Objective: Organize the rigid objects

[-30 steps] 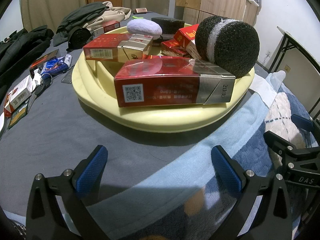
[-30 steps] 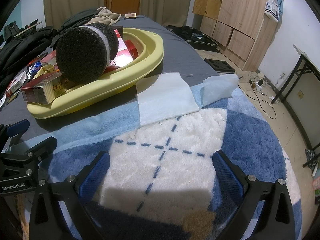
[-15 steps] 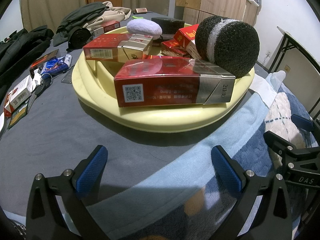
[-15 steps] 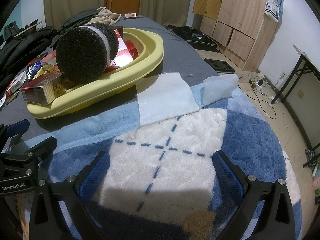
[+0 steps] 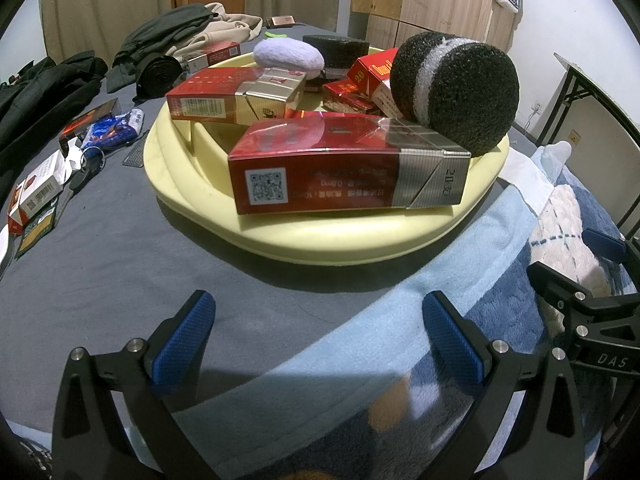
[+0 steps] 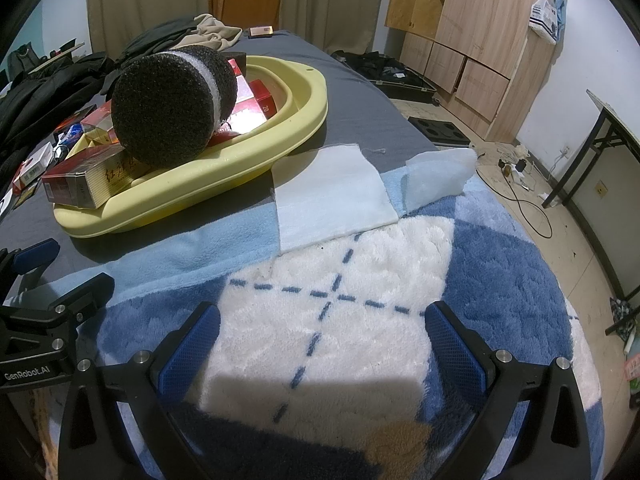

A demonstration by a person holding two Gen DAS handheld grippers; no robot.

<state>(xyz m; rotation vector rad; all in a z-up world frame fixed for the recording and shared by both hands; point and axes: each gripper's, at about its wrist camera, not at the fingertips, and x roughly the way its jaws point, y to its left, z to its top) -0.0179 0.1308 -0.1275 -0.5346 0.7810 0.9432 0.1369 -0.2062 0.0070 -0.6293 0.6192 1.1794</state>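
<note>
A yellow tub (image 5: 328,240) sits on a grey bed (image 5: 120,280). It is full of things. A big red box (image 5: 344,176) lies on its side on the near rim. A black ball (image 5: 456,92) with a white stripe rests beside it, touching the box's far end. Behind them are another red box (image 5: 236,96), some small red packs (image 5: 360,84), a soft purple lump (image 5: 288,56) and a black block (image 5: 336,46).

The left gripper (image 5: 320,340) is wide open and holds nothing. Its blue fingers (image 5: 182,346) are low over the grey bed, just in front of the tub. The tub and its boxes are ahead of the fingers, not between them.

The right gripper (image 6: 320,344) is wide open too, and empty. It hangs over a fluffy blue and white blanket (image 6: 360,280). The tub is off to its left and further away. A white cloth (image 6: 332,196) lies flat between the tub and the blanket.

More small boxes (image 5: 36,196) lie on the bed, left of the tub, well apart from both grippers. Dark clothes (image 5: 48,92) are piled behind them.
</note>
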